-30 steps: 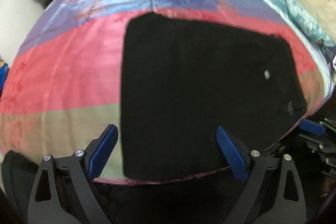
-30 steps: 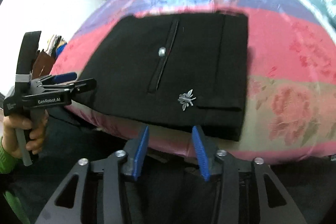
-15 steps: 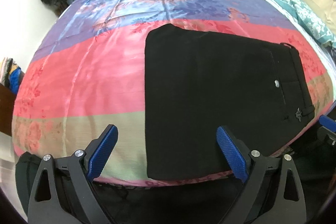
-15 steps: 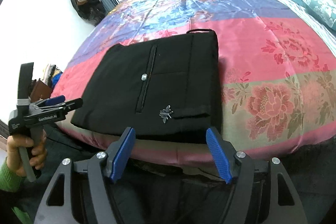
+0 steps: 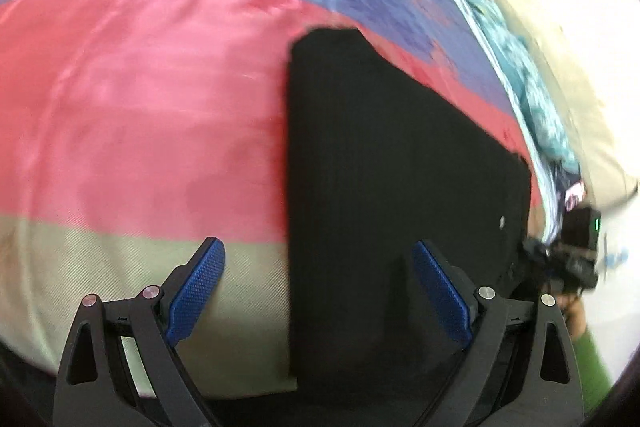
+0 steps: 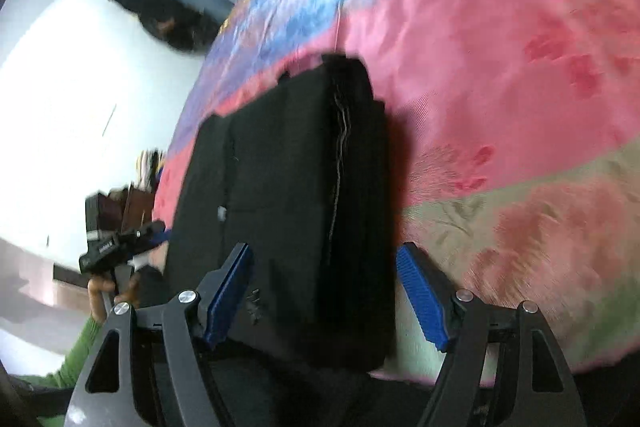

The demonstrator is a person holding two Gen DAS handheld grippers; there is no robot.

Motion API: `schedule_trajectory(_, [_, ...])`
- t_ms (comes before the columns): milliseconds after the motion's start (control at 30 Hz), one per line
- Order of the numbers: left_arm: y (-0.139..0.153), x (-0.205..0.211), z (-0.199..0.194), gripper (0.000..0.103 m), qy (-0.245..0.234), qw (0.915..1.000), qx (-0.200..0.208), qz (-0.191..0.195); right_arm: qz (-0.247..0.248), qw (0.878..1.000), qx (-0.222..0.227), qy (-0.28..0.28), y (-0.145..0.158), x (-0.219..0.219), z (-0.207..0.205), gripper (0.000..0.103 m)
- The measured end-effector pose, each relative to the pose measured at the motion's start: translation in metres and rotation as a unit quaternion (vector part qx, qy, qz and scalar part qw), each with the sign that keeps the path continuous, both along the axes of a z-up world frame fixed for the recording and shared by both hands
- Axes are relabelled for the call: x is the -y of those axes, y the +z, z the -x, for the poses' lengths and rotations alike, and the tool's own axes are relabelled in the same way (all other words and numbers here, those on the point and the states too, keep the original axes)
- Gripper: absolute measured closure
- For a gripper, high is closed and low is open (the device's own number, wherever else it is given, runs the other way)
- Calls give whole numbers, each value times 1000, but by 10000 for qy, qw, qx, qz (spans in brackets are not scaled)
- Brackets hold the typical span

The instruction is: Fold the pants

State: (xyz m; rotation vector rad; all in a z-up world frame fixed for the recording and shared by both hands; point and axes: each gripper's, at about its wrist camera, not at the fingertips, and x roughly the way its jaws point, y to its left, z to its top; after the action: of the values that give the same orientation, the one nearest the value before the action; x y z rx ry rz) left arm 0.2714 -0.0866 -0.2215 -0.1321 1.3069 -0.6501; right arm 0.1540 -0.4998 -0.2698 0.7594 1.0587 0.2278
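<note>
The black pants lie folded into a rectangle on the bed, near its front edge; in the right wrist view the pants show their stacked waistband edge. My left gripper is open and empty, low over the left front corner of the pants. My right gripper is open and empty, its jaws straddling the right front corner of the pants. Each gripper shows in the other's view: the right one and the left one, both held off the bed's front edge.
The bed has a satin cover in pink, purple, blue and beige bands. A teal patterned quilt lies along its right side. A dark bag or coat hangs by the white wall near a window.
Both grippers have dropped closer to the bed and the front edge of the pants. The right gripper has opened wider. The pants have not moved.
</note>
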Motion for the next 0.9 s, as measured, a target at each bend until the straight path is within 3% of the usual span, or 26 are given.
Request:
schedule_trajectory(133, [-10,20,-3,8,-249,9995,180,-31,-432,9988,155,185,-13,-1,-15,18])
schedule_trajectory(200, [-8,26,-3,35,-237,9991,123,325,-747,9970,182,33,-16,1,-17,18])
schedule_trajectory(233, [-9,29,-2,49,-196,9990,58,407,-792,9966,205,77,-15,-2,-16,23])
schedule_trajectory(267, [-8,30,0,59,-162,9992,142,342,-676,9973,193,205,-14,-7,-18,36])
schedule_trajectory(300, [-5,32,3,65,-194,9990,245,315,-346,9987,145,347,-11,-13,-18,44])
schedule_trajectory(367, [3,29,5,82,-131,9986,280,434,-220,9986,218,438,-3,-20,-19,58])
schedule_trajectory(500, [40,21,5,83,-83,9950,440,897,-111,9964,623,557,37,-37,-22,67])
schedule_trajectory(600, [83,20,-7,83,-107,9903,867,1078,-33,9914,1052,783,77,-53,-38,67])
schedule_trajectory(767, [140,6,-71,83,231,9794,1362,1475,-10,9808,1786,788,140,-42,-101,68])
schedule_trajectory(833, [149,7,-98,82,352,9765,1499,1509,60,9790,1908,713,152,-33,-137,67])
schedule_trajectory(900, [139,17,-126,73,420,9790,1586,1210,190,9808,1852,578,145,-26,-167,65])
